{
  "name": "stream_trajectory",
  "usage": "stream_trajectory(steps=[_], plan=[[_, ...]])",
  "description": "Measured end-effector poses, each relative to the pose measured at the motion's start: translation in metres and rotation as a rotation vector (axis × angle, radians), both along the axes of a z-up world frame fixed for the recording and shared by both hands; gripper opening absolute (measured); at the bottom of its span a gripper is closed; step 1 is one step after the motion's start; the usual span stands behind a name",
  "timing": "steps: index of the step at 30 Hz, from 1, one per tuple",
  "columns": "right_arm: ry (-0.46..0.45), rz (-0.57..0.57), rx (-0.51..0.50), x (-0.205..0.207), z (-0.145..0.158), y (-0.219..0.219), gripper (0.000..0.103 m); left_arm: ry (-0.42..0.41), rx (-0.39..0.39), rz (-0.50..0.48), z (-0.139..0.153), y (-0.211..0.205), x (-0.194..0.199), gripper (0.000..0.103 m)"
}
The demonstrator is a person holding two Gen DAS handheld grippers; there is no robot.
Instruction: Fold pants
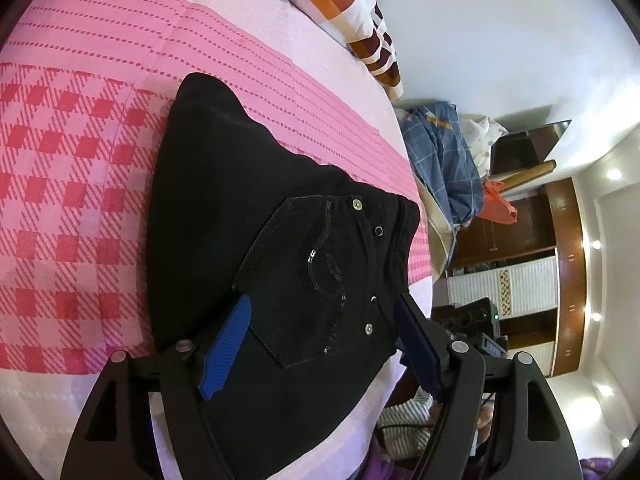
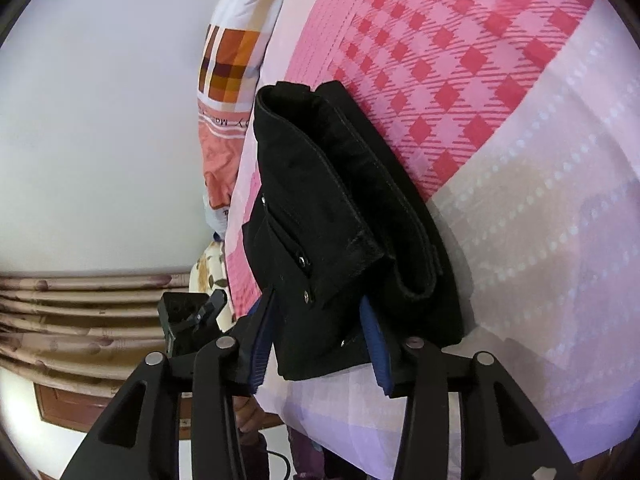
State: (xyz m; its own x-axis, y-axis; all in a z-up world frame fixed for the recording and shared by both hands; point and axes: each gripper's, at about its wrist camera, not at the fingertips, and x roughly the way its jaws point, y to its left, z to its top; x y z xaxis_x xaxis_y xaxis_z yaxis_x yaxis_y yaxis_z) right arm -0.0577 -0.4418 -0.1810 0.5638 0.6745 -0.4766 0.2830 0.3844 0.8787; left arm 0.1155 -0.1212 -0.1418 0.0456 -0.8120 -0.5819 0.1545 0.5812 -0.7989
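Black pants (image 1: 248, 216) lie folded on the pink checked bedsheet (image 1: 72, 184), with a sequined back pocket (image 1: 316, 276) facing up. My left gripper (image 1: 320, 308) is open, its blue fingers (image 1: 230, 344) spread on either side of the pocket over the waistband end. In the right wrist view the folded pants (image 2: 340, 216) show stacked layers and rivets. My right gripper (image 2: 316, 312) straddles the near end of the bundle, its blue pads (image 2: 376, 340) on both sides of the fabric; whether they press it I cannot tell.
A checked orange and white pillow (image 1: 344, 4) lies at the bed's far end, and it also shows in the right wrist view (image 2: 232, 52). A pile of clothes (image 1: 444, 160) and wooden cabinets (image 1: 560, 256) stand beyond the bed's edge. A curtain (image 2: 80, 320) hangs at the left.
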Motion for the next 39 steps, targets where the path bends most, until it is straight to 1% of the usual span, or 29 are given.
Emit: stream_trajectory(steps=[1,5,9,10,11,14,15,16,17,18,20,22,24,25,26,28,29,30,32,35,36,37,38,39], plan=[[-0.01,0.007,-0.034,0.002,0.002,0.002,0.016,-0.004,0.005,0.001,0.001,0.0,0.0,0.074],[-0.038,0.0,-0.032,0.002,0.003,0.002,0.015,-0.005,0.006,0.004,0.002,0.0,0.0,0.075],[-0.115,0.015,-0.068,-0.005,0.028,0.006,0.011,0.004,0.006,0.015,0.001,0.004,0.0,0.075],[-0.122,0.02,-0.077,-0.007,0.032,0.006,0.007,0.003,0.007,0.015,0.001,0.004,0.0,0.075],[-0.121,0.021,-0.085,-0.009,0.034,0.005,0.003,0.002,0.007,0.016,0.002,0.004,-0.001,0.075],[-0.076,0.014,-0.109,-0.018,0.026,0.0,0.003,0.002,0.004,0.011,0.002,0.005,-0.003,0.075],[-0.064,0.002,-0.106,-0.021,0.021,-0.003,0.003,0.001,0.002,0.005,0.002,0.005,-0.003,0.075],[-0.06,-0.016,-0.075,-0.023,0.015,-0.008,0.003,-0.002,0.005,0.0,0.002,0.004,-0.004,0.076],[-0.059,-0.034,-0.025,-0.024,0.01,-0.012,0.006,-0.006,0.014,-0.006,0.001,0.003,-0.005,0.076],[-0.049,-0.043,0.016,-0.023,0.004,-0.015,0.006,-0.006,0.017,-0.009,0.0,0.004,-0.006,0.076],[-0.028,-0.059,0.025,-0.019,0.001,-0.018,0.009,0.0,0.014,-0.006,-0.002,0.004,-0.007,0.076],[-0.031,-0.059,0.05,-0.016,-0.003,-0.018,0.01,0.01,0.004,0.001,-0.002,0.005,-0.006,0.076],[-0.021,-0.059,0.053,-0.012,-0.005,-0.017,0.026,0.013,0.0,0.002,-0.002,0.005,-0.006,0.076],[-0.03,-0.062,0.073,-0.012,-0.007,-0.017,0.035,0.014,-0.001,0.002,-0.003,0.005,-0.005,0.076],[-0.037,-0.068,0.087,-0.009,-0.006,-0.016,0.042,0.014,-0.001,0.002,-0.003,0.005,-0.005,0.076],[-0.031,-0.063,0.036,-0.002,-0.001,-0.012,0.047,0.011,-0.003,0.003,-0.003,0.006,-0.005,0.076],[-0.017,-0.066,0.027,0.0,-0.002,-0.01,0.049,0.012,-0.003,0.003,-0.003,0.006,-0.005,0.076],[-0.014,-0.08,0.04,0.001,-0.003,-0.009,0.051,0.012,-0.004,0.003,-0.004,0.007,-0.005,0.076],[-0.027,-0.098,0.05,0.004,-0.003,-0.007,0.062,0.012,-0.009,0.003,-0.005,0.009,-0.006,0.077],[-0.04,-0.084,-0.002,0.008,0.004,0.002,0.063,0.016,-0.01,0.004,-0.006,0.009,-0.005,0.078],[-0.053,-0.07,-0.046,0.007,0.009,0.005,0.059,0.019,-0.011,0.005,-0.005,0.009,-0.005,0.078],[-0.059,-0.056,-0.072,0.007,0.011,0.006,0.028,0.02,-0.012,0.007,-0.005,0.01,-0.006,0.078],[-0.064,-0.044,-0.062,0.009,0.012,0.006,0.016,0.019,-0.011,0.008,-0.004,0.009,-0.006,0.078],[-0.069,-0.05,-0.054,0.008,0.013,0.005,0.016,0.017,-0.008,0.008,-0.004,0.009,-0.006,0.078]])
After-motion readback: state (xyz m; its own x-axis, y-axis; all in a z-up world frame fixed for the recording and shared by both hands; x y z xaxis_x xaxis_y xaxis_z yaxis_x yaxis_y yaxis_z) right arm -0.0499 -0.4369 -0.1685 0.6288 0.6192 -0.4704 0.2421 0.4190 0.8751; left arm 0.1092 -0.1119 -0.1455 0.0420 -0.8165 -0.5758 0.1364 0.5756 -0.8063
